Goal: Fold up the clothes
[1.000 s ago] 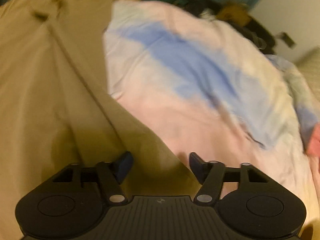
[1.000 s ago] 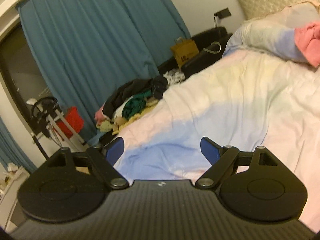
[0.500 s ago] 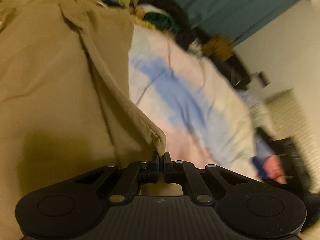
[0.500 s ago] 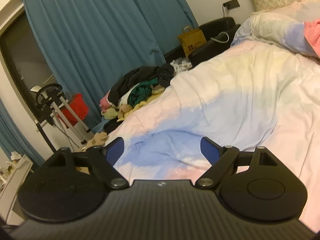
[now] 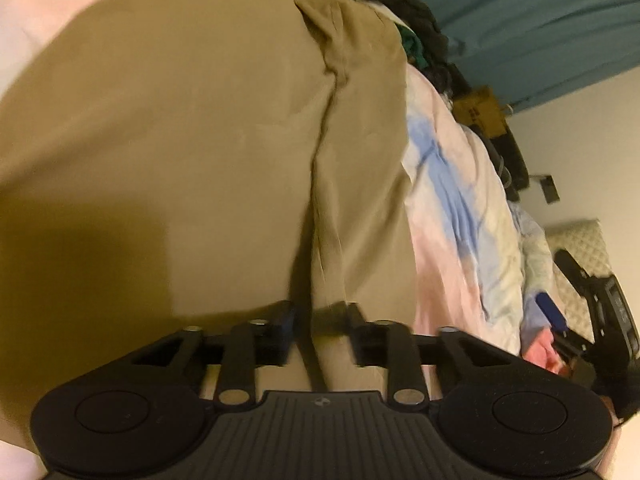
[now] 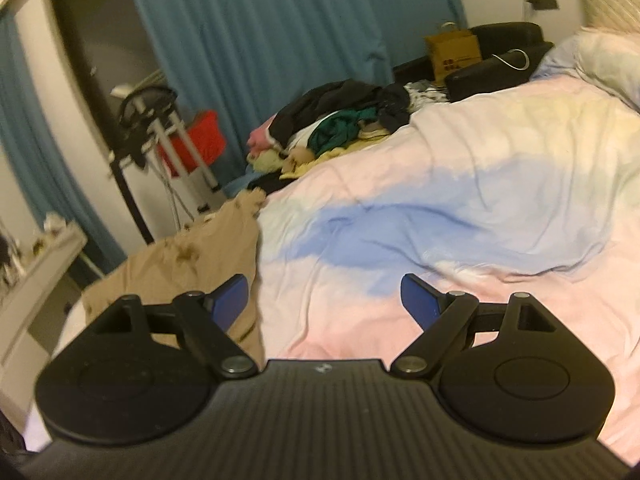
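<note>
Teal curtains (image 6: 256, 40) hang behind the bed, whose pastel duvet (image 6: 460, 208) in pink, blue and pale yellow fills most of what we see from our right wrist. At the far edge of the bed we see a heap of unfolded clothes (image 6: 336, 124), dark, green, pink and yellow pieces mixed together. A brown paper bag (image 6: 454, 52) stands beyond it by the wall, and a red basket (image 6: 200, 140) sits by a white stand beside the curtains.

We have the khaki trousers (image 5: 200, 140) spread flat on the duvet, taking up most of our left wrist view; from the right wrist view they lie at the left, reaching to the bed's edge. A raised fold of the trousers (image 5: 328, 240) runs lengthwise straight toward our left gripper (image 5: 318, 320). Its jaws are opening, and the near end of that fold lies between them; we cannot see the pads pressing on it.

Our right gripper (image 6: 322, 296) hovers over the duvet just beside the trousers, jaws wide apart with nothing between them. It also shows at the right edge of the left wrist view.
</note>
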A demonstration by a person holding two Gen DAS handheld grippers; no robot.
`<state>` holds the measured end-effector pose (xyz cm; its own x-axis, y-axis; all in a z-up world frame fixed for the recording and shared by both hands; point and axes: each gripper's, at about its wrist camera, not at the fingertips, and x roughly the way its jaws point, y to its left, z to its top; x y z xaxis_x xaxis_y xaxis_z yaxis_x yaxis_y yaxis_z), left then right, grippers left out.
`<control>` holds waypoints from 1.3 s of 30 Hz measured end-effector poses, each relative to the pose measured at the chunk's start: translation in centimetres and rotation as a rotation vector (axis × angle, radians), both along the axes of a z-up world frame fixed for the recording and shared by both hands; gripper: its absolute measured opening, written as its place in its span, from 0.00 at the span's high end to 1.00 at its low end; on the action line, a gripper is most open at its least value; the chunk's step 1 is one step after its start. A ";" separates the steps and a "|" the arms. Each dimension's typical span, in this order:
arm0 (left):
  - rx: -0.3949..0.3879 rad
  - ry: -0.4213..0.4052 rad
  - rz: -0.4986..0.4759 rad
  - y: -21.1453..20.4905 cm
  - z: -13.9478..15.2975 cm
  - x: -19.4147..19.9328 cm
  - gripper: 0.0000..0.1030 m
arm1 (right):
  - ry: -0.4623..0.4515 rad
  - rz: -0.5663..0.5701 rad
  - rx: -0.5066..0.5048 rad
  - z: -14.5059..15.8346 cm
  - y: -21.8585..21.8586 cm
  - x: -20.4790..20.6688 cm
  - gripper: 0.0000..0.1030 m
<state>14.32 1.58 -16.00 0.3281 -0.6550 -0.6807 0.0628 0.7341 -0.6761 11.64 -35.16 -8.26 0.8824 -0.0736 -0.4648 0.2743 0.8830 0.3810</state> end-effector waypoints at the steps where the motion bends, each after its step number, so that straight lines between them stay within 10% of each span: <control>1: -0.001 -0.007 -0.015 -0.3 0.0 -0.1 0.52 | 0.008 0.011 -0.004 0.0 0.4 0.2 0.18; 10: 0.116 -0.191 -0.054 -1.8 3.2 -2.6 0.35 | 0.044 0.094 -0.073 -0.4 3.9 1.5 0.18; 16: 0.433 -0.338 -0.056 -6.8 3.2 -2.5 0.35 | 0.046 0.134 -0.128 -0.3 5.7 1.7 0.18; 24: 0.587 -0.337 -0.136 -4.6 3.2 -5.5 0.35 | 0.051 0.140 -0.134 -0.4 5.9 1.6 0.18; 32: 0.509 -0.166 -0.011 2.3 3.6 -6.7 0.34 | 0.031 0.168 -0.115 0.0 6.3 1.3 0.18; 39: 0.439 -0.278 0.055 2.4 7.6 -6.0 0.30 | 0.009 0.187 -0.089 0.0 6.4 0.9 0.18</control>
